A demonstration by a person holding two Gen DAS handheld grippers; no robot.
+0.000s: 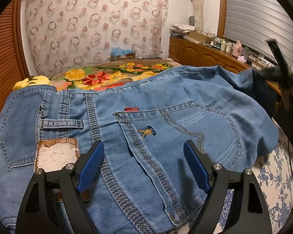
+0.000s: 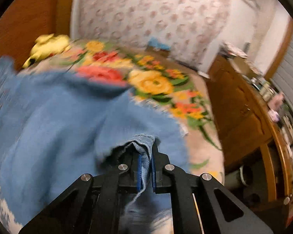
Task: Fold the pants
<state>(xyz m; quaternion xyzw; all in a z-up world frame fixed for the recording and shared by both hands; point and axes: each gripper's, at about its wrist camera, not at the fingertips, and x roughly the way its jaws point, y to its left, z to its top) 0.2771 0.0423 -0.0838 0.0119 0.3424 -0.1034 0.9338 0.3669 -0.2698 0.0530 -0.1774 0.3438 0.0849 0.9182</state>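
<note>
The jeans lie spread on the bed, seat side up, with the back pocket and the worn waist patch nearest the left wrist camera. Beyond the jeans lies a floral blanket, and a wooden cabinet stands past their far right end.

The left gripper hovers just above the seat of the jeans, jaws spread wide, one either side of the pocket's inner seam, pinching nothing. The right gripper is clamped on a bunched bit of denim at the hem of a leg, at the end of the jeans toward the cabinet; that view is smeared with motion.

My guess is that the leg end is being carried over toward the waist for a fold. The hold looks thin: only a small wad near the frayed edge sits between the pads, so a quick pull could slip it free and drop the leg short. With nothing pinning the waist, the whole garment could also drag across the bed and wrinkle, or the fold could land crooked.
</note>
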